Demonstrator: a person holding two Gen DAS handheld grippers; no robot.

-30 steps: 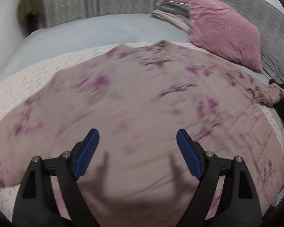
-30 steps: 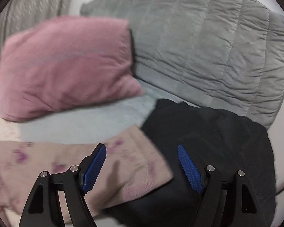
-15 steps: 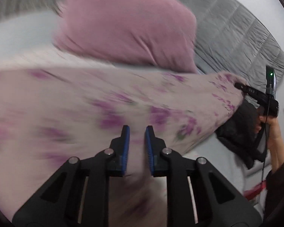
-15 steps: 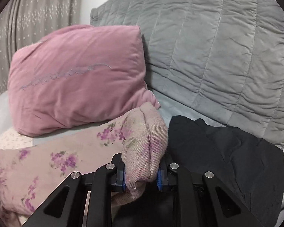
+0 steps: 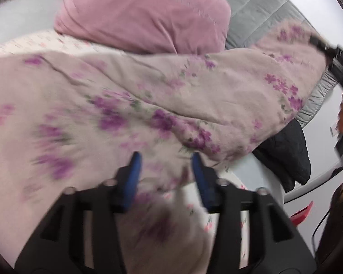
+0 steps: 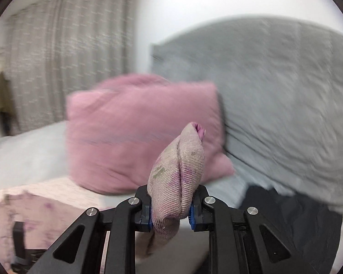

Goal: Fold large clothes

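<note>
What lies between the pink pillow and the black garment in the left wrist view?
The lifted floral garment lies across between pink pillow and black garment, in the left wrist view.

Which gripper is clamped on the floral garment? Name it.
The right gripper: its fingers pinch a bunched fold of the floral garment. The left gripper is spread open, fabric only lying between its fingers.

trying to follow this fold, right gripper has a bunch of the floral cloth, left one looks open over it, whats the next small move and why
Probably close the left gripper on the pale pink, purple-flowered garment. Its blue fingers stand apart with cloth bunched between them, while the right gripper is clamped on a raised end, so a second hold seems needed before folding.
</note>
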